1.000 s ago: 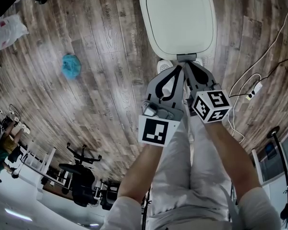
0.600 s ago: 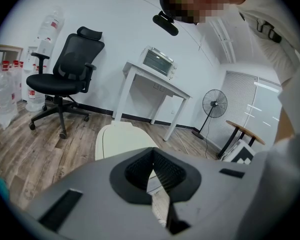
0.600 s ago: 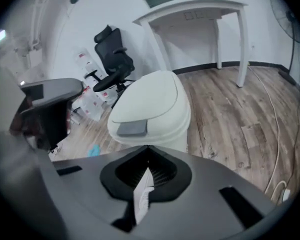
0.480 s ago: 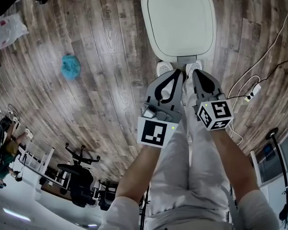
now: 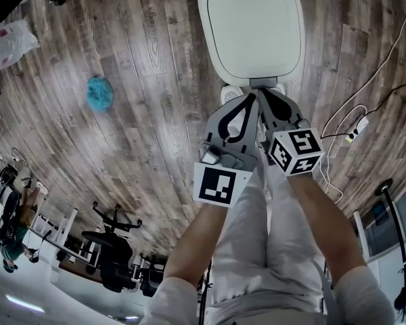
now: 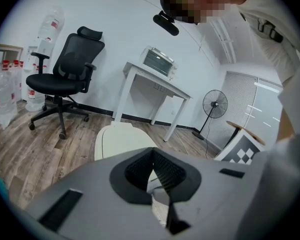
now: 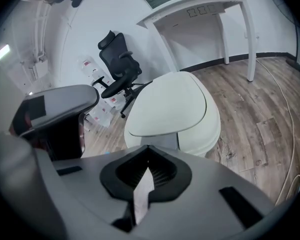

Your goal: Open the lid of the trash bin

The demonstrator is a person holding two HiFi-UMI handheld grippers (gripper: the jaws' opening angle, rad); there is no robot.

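Wood floor underfoot, with the trash bin standing at its far side and the lid staying shut. My right gripper is edging forward again toward the pedal — the left gripper is hovering alongside, both pinched closed on nothing. Opening is not yet starting.

Cream-white across the trash bin lid, against a floor of grey-brown wood-grain planks, with one teal lump and a white plug. Mid-grey on the left gripper and right gripper, with ribbed black pads and black-and-white square markers on both cubes. Pale grey-white for the trousers, black for the office chair and fan, white for the table.
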